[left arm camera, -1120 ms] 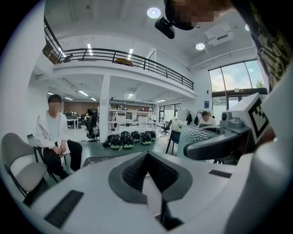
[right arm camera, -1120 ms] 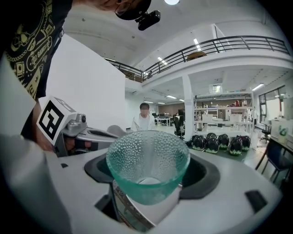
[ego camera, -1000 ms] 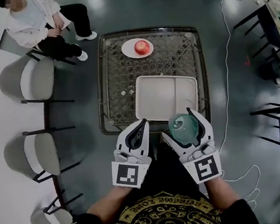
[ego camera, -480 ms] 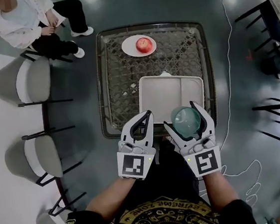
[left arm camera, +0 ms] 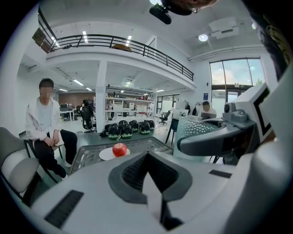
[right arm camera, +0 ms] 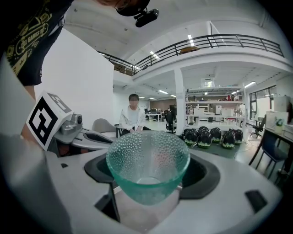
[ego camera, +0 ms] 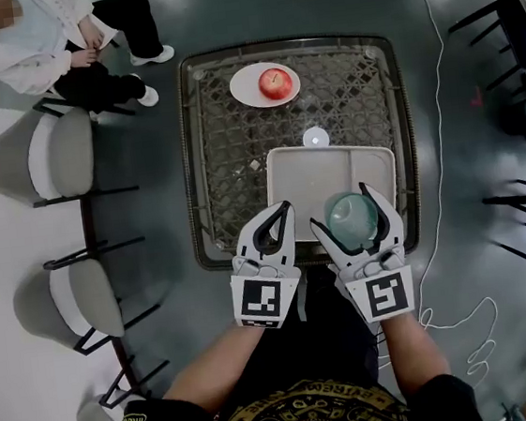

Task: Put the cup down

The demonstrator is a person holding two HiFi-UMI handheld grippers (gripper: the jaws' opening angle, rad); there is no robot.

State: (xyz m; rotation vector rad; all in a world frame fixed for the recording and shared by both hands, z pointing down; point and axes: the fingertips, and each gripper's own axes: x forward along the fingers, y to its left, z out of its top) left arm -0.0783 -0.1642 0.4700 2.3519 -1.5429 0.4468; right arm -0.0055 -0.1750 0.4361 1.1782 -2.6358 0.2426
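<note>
Moved: both grippers now sit farther up-frame, and the cup point(ego camera: 352, 220) hangs over the tray's point(ego camera: 375, 159) near edge, lower centre | Right gripper point(ego camera: 343, 210): jaws clamped around the upright cup | Left gripper point(ego camera: 278, 217): jaws together, empty | Step: lower level onto bare tray; release only once the base rests.

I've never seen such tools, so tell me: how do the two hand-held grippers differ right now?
The right gripper holds a green glass cup; the left gripper holds nothing. The right gripper's jaws are spread round the cup; the left gripper's jaws meet. Both are white, each with a square-marker cube.
</note>
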